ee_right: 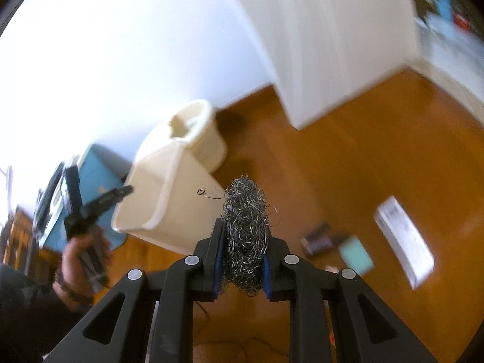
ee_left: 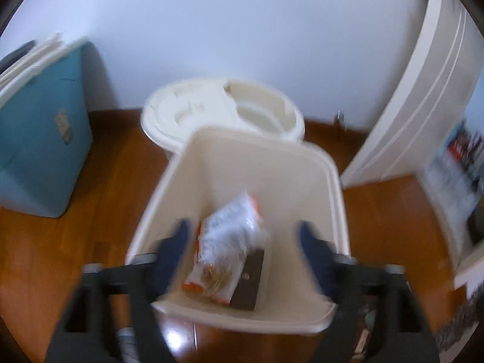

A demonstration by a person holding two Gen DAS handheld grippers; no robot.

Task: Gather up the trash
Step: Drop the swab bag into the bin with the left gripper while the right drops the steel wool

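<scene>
Motion blur is smearing both views, and print on the snack wrapper (ee_left: 225, 242) is staying unreadable. It is lying inside the cream bin (ee_left: 302, 163), half covering one brown box (ee_left: 249, 281). The left gripper (ee_left: 243, 242) is hanging wide apart over the bin, holding nothing. The right gripper (ee_right: 242, 260) is clamping one steel wool scourer (ee_right: 246, 227). At three o'clock from it, blurred litter (ee_right: 354, 252) is lying on the wooden floor (ee_right: 348, 163). One round pail (ee_left: 224, 112) is standing at twelve o'clock beyond the bin, partly hidden.
</scene>
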